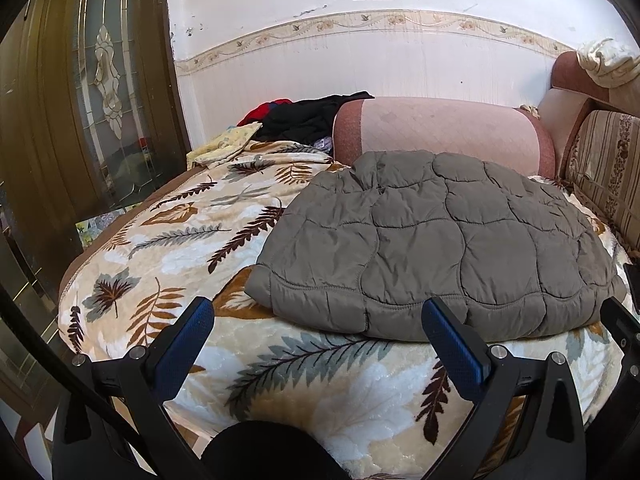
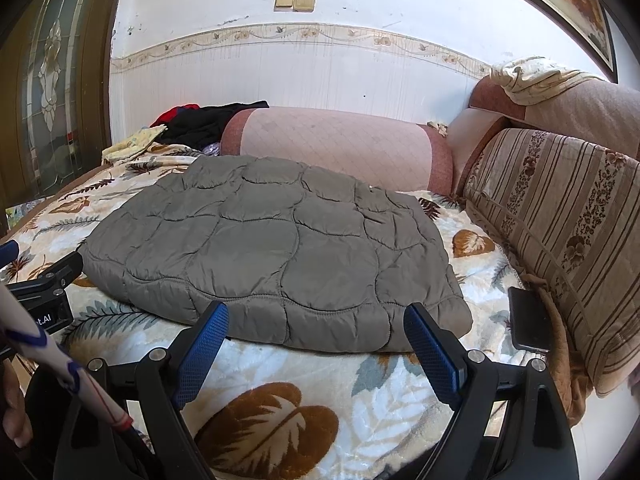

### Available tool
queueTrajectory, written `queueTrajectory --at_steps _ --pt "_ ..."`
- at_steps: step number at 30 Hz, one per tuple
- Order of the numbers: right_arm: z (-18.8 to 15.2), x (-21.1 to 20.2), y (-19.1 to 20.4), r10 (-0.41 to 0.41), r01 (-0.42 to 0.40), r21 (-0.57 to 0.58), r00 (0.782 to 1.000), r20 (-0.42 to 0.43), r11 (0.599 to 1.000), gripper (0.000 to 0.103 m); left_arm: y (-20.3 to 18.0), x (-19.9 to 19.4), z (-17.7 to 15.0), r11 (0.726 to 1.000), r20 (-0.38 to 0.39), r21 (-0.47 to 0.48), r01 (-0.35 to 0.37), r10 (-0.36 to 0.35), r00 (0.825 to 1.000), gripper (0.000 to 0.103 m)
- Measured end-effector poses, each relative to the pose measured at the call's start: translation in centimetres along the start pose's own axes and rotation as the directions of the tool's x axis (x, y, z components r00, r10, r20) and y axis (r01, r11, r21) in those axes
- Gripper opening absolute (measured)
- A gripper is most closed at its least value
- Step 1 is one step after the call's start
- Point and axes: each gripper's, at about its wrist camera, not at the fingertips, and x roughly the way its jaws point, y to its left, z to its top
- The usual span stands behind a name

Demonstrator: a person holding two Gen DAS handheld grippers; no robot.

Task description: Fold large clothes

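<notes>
Looking through both wrist cameras, I see the grey quilted jacket (image 1: 432, 240) lying folded into a flat, rounded bundle on the leaf-patterned blanket (image 1: 168, 240) that covers the bed. It sits toward the right half of the bed, just short of the pink bolster (image 1: 440, 128) along the wall.

My left gripper (image 1: 318, 344) stands with its blue-padded jaws wide apart and nothing between them; it hangs above the blanket just short of the jacket's near hem, pointing at the bundle's near left corner. My right gripper (image 2: 316, 344) is likewise spread wide and empty, poised above the blanket at the near edge of the jacket (image 2: 272, 248), toward its right half.

Only the left view gives me the full glass-panelled wooden door (image 1: 100, 80) and the bed's left edge dropping to the floor. Only the right view shows the dark phone (image 2: 528, 320) lying on the blanket between the jacket's right corner and the striped floral cushion (image 2: 560, 220), plus a framed picture (image 2: 568, 0) high on the right wall. It also catches the left gripper's black body at its left border, and a white cord with blue and red marks running across the lower left. Both views share the heap of black and red clothes (image 1: 308, 116) at the far left end of the bolster.

The jacket's long axis runs left to right across the bed, roughly parallel to the bolster, with the stitched hem facing me.
</notes>
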Motion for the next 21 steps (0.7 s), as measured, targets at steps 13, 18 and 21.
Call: queueTrajectory --at_steps 13,18,21 --pt "0.10 -0.77 0.11 -0.002 0.002 -0.002 1.000 0.009 1.000 0.092 0.18 -0.75 0.08 1.000 0.011 -0.006 -0.004 0.004 1.000 0.103" --pt "0.07 -0.75 0.13 0.003 -0.003 0.001 1.000 0.005 1.000 0.093 0.13 -0.87 0.05 1.000 0.010 0.001 -0.004 0.004 1.000 0.103" --pt "-0.03 -0.69 0.01 0.004 -0.004 0.004 1.000 -0.002 1.000 0.093 0.20 -0.92 0.00 1.000 0.005 -0.001 0.001 -0.001 1.000 0.103"
